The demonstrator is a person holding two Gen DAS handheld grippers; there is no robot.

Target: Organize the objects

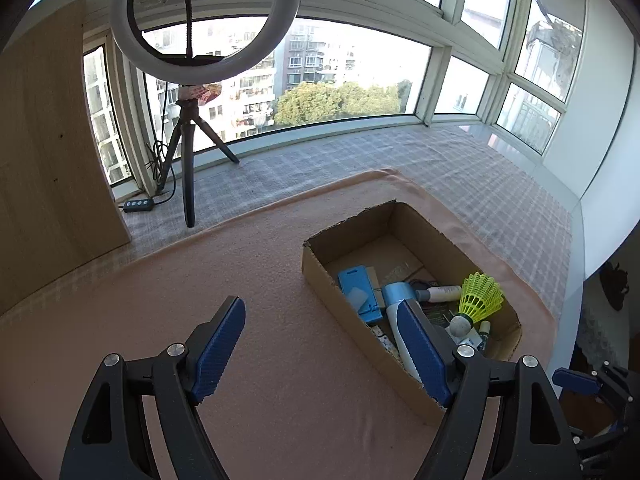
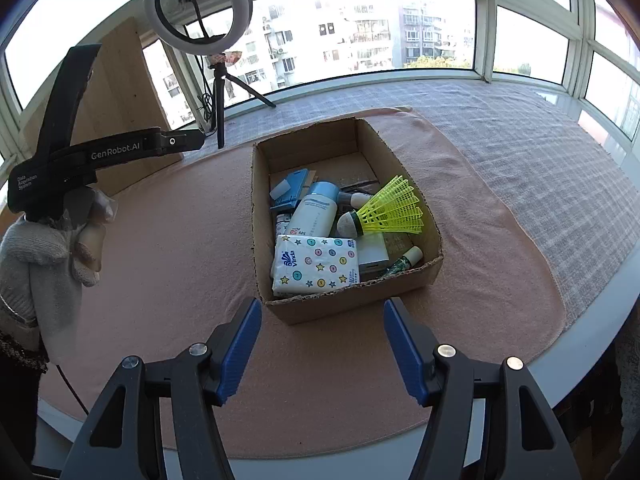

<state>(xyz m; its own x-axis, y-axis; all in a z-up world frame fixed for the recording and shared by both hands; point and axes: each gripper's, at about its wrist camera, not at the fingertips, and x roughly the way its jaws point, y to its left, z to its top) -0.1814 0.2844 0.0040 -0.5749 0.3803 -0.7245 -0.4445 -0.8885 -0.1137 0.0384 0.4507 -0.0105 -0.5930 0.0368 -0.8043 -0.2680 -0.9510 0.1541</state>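
Pink mat [image 2: 160, 280] covering table, cardboard box [image 2: 352, 304] at frame centre holding tissue pack [image 2: 314, 266], white bottle [image 2: 314, 216], yellow shuttlecock [image 2: 390, 210], left tool [image 1: 324, 344] jaws wide apart, nothing gripped, right tool [image 2: 322, 344] likewise, before box.

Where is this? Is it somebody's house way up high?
Probably a flat's enclosed balcony or bay window, high up. Wraparound windows look out on apartment blocks, a checked cloth covers the wide ledge, and a ring light on a tripod stands beside a cardboard box of household bits.
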